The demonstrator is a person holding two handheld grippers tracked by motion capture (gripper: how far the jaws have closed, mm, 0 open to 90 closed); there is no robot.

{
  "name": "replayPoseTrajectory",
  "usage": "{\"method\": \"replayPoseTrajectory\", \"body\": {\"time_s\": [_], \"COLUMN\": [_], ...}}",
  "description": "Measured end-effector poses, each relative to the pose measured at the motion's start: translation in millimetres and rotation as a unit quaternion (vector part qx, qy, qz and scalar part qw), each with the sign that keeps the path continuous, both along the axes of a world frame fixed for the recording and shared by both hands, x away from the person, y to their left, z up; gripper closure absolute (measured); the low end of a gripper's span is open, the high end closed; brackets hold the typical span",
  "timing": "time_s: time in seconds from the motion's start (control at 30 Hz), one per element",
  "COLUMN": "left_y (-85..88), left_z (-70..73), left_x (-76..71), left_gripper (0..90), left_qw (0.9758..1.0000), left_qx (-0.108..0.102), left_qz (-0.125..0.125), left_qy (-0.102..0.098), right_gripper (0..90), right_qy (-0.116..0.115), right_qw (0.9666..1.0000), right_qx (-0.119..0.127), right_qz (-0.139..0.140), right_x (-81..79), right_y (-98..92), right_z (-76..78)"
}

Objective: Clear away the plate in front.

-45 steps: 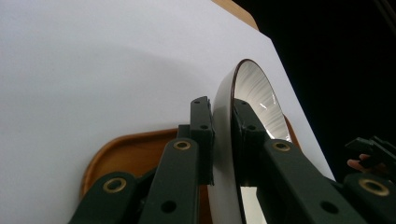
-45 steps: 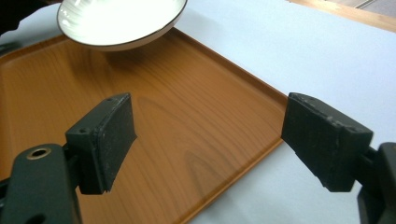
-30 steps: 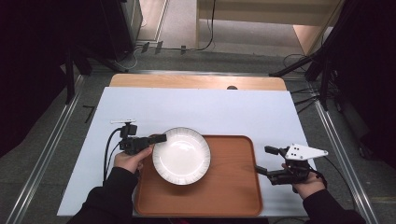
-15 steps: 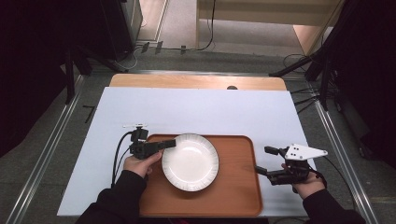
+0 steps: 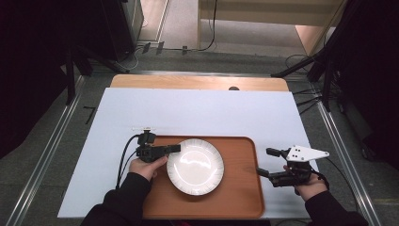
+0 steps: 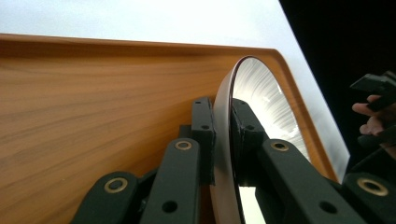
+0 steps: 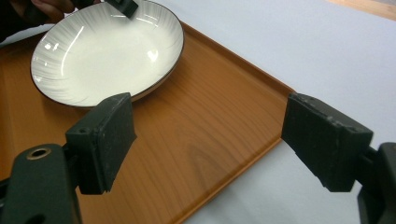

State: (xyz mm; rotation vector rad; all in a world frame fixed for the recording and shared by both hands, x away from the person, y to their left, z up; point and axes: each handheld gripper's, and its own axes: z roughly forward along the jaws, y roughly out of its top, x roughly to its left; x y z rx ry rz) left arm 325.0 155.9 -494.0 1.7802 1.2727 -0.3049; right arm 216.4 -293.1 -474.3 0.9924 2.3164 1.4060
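On the wooden tray (image 5: 235, 197) the white plate (image 5: 195, 166) sits left of centre, left gripper (image 5: 172, 149) pinching its rim (right gripper (image 5: 265, 162) spread, idle off the tray's right edge), so lower flat before releasing.

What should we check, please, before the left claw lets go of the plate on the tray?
1. Left claw gripping the plate rim: ok, pads clamp the rim from both sides.
2. Plate fully above the tray: ok, in the high view it lies within the tray's edges.
3. Plate resting flat on the tray: cannot tell.
4. Right claw clear of the plate: ok, open and apart from it, at the tray's right edge.
5. Tray on the table: ok, though its near edge sits close to the table's front.
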Motion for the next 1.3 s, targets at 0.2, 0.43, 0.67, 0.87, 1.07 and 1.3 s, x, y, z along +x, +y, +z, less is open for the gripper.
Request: {"method": "replayPoseTrajectory", "body": {"time_s": [0.2,0.43,0.67,0.87,1.07,1.3], "left_y": [-6.1,-9.5,-10.7,-13.7,-11.4,-10.5], "left_z": [-0.3,-4.5,-6.4,-3.4,-1.1,5.3], "left_x": [-1.9,-1.2,-0.5,-1.4,-1.0,-1.9], "left_gripper": [84.3,83.6,82.5,81.5,76.1,65.1], "left_qw": [0.9990,0.9973,0.9961,0.9929,0.9936,0.9929], "left_qx": [0.038,0.067,0.081,0.103,0.094,0.095], "left_qz": [-0.011,-0.022,-0.026,-0.040,-0.052,-0.063], "left_qy": [-0.019,-0.021,-0.026,-0.044,-0.037,-0.034], "right_gripper": [18.0,17.9,18.0,17.9,17.9,17.9], "right_qy": [0.001,0.001,0.001,0.001,0.002,0.001], "right_qw": [1.0000,1.0000,1.0000,1.0000,1.0000,1.0000], "right_qx": [0.000,-0.002,-0.002,0.000,-0.001,-0.004], "right_qz": [0.000,0.001,0.002,0.004,0.004,0.006], "right_x": [0.1,0.2,0.3,0.1,0.1,0.4], "right_y": [0.2,0.4,0.7,1.4,1.0,1.0], "right_z": [-0.2,-0.3,-0.5,-0.5,-0.6,-0.9]}}
